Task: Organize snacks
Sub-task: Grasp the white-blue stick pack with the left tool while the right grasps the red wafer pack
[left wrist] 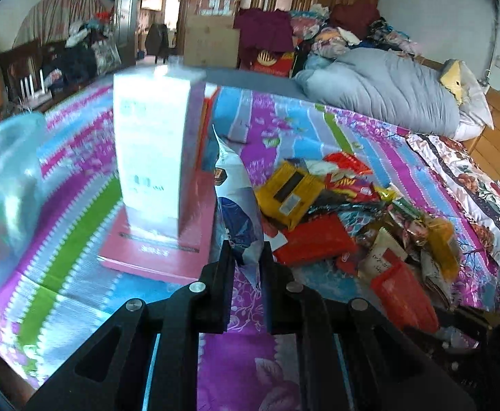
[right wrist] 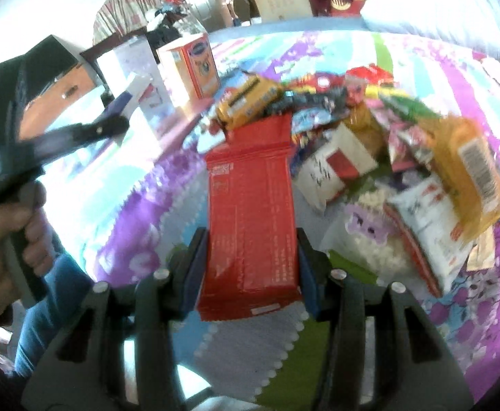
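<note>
My left gripper (left wrist: 246,257) is shut on a blue-and-white snack bag (left wrist: 238,202), held upright above the bedspread, beside a white carton (left wrist: 154,150) that stands on a flat pink box (left wrist: 161,250). My right gripper (right wrist: 250,267) is shut on a long red snack packet (right wrist: 251,219) and holds it over the bed. A heap of snack packets (left wrist: 352,215) lies to the right in the left wrist view and ahead in the right wrist view (right wrist: 370,144). The left gripper's handle and the hand on it (right wrist: 20,178) show at the left of the right wrist view.
A translucent blue tub (left wrist: 7,185) sits at the far left. An orange box (right wrist: 195,65) and white boxes (right wrist: 137,78) stand behind the heap. A grey duvet (left wrist: 387,89) and clothes lie at the head of the bed. The bed's right edge (left wrist: 496,212) is close to the heap.
</note>
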The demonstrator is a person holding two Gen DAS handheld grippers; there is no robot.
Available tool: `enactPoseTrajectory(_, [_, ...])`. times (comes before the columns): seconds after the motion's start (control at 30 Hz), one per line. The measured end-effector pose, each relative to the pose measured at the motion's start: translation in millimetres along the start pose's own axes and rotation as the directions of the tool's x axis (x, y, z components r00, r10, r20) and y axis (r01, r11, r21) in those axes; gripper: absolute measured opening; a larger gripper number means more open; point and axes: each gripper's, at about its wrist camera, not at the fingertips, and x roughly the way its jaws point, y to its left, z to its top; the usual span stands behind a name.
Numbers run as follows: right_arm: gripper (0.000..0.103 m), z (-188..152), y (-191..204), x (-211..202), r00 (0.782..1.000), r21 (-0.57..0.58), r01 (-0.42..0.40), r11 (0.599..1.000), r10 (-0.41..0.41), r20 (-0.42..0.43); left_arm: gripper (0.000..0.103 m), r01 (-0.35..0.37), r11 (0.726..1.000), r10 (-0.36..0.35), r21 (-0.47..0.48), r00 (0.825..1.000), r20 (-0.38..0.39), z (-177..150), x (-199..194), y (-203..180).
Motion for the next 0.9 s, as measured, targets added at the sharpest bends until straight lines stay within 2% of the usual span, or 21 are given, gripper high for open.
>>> enactPoseTrajectory(0.13, [0.049, 16, 17, -16, 0.999, -0.032, -0.002, 0.999, 0.004, 0.049, 0.012, -0.048, 0.998, 0.047, 0.029, 0.998, 0.043, 8, -25, 4])
enactPoseTrajectory(0.3, [0.049, 32, 37, -28, 0.996, -0.073, -0.006, 0.997, 0.012, 0.088, 0.012, -0.111, 0.994, 0.109, 0.017, 0.991, 0.076, 16, -46, 22])
enactPoseTrajectory(0.5, [0.049, 43, 56, -33, 0.993, -0.104, -0.008, 0.995, 0.02, 0.115, 0.011, -0.138, 0.99, 0.138, -0.014, 0.986, 0.092, 18, -62, 41])
enactPoseTrajectory(0.7, [0.049, 50, 66, -35, 0.992, -0.126, 0.005, 0.992, 0.011, 0.123, 0.009, -0.136, 0.99, 0.138, -0.033, 0.985, 0.099, 16, -69, 52])
enactPoseTrajectory(0.83, [0.049, 49, 64, -33, 0.994, -0.106, -0.003, 0.994, 0.014, 0.107, 0.009, -0.084, 0.993, 0.088, -0.08, 0.995, 0.045, 6, -61, 69])
enactPoseTrajectory(0.87, [0.049, 48, 63, -31, 0.995, -0.105, -0.004, 0.994, 0.015, 0.102, 0.012, -0.071, 0.993, 0.075, -0.093, 0.996, 0.04, 1, -60, 74])
enactPoseTrajectory(0.9, [0.049, 45, 62, -30, 0.995, -0.102, -0.008, 0.995, 0.018, 0.097, 0.023, -0.066, 0.993, 0.068, -0.094, 0.997, 0.024, -5, -57, 80])
